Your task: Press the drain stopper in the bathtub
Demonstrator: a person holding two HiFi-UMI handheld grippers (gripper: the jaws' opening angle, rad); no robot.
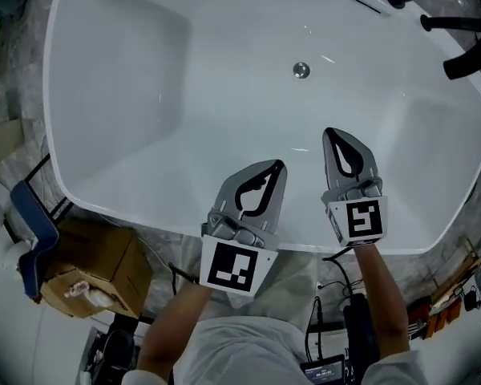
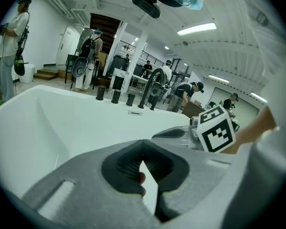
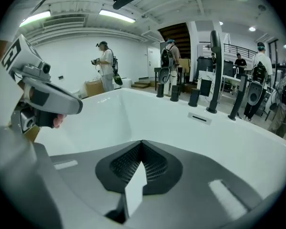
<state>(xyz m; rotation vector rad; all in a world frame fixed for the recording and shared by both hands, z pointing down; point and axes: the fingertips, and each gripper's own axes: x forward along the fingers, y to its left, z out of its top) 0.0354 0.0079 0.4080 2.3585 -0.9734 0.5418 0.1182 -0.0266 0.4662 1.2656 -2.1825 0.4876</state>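
Note:
A small round chrome drain stopper (image 1: 301, 70) sits in the floor of the white bathtub (image 1: 120, 95), right of its middle. Both grippers hover over the tub's near rim, pointing toward the far side. My left gripper (image 1: 280, 165) is shut with nothing in it, well short of the stopper and to its left. My right gripper (image 1: 329, 132) is shut and empty too, its tips nearer the stopper, just right of it. In the left gripper view the jaws (image 2: 143, 142) meet at the tips; the right gripper view shows the same (image 3: 142, 142). Neither gripper view shows the stopper.
A black faucet (image 1: 457, 22) and knobs (image 2: 115, 96) stand on the tub's far right rim beside an overflow slot (image 1: 367, 5). A cardboard box (image 1: 92, 267) and cables (image 1: 337, 311) lie on the floor near me. Several people stand beyond the tub (image 3: 106, 63).

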